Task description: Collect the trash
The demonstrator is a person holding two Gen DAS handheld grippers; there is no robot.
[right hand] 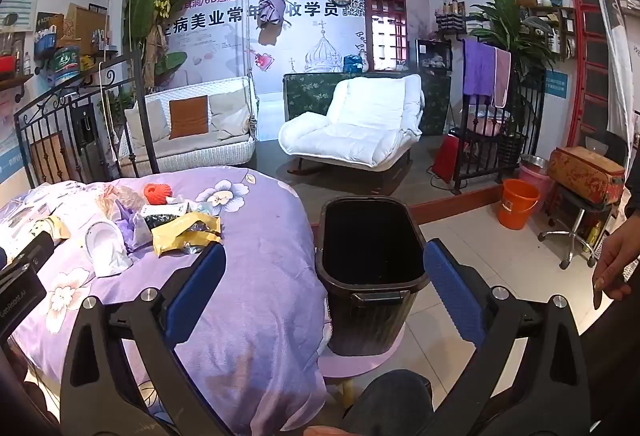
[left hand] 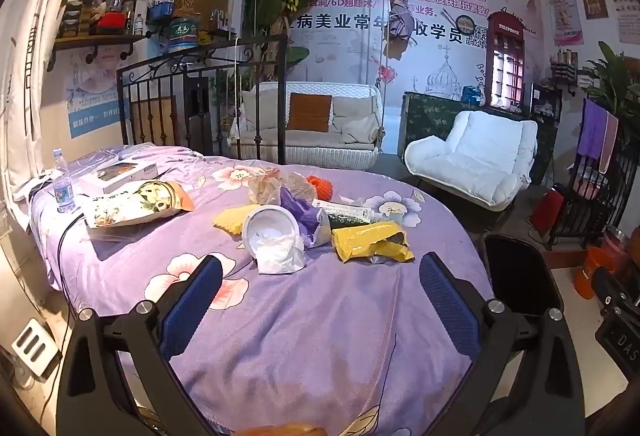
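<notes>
Standing beside bed [right hand: 248,300], dark bin [right hand: 370,272] looks empty, trash pile [left hand: 320,224] on bedspread, left claw [left hand: 320,300] and right claw [right hand: 324,292] wide open, holding nothing

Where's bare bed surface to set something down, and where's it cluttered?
Free: the near stretch of purple bedspread, from the left gripper up to the white cup and yellow wrapper; also the strip between that wrapper and the empty bin. Crowded: the mid-bed pile and the far left by the snack bag and water bottle.

On the bed: one white cup [left hand: 270,232], one yellow bag [left hand: 370,242], one water bottle [left hand: 63,183]; beside it, one bin [right hand: 370,256].
</notes>
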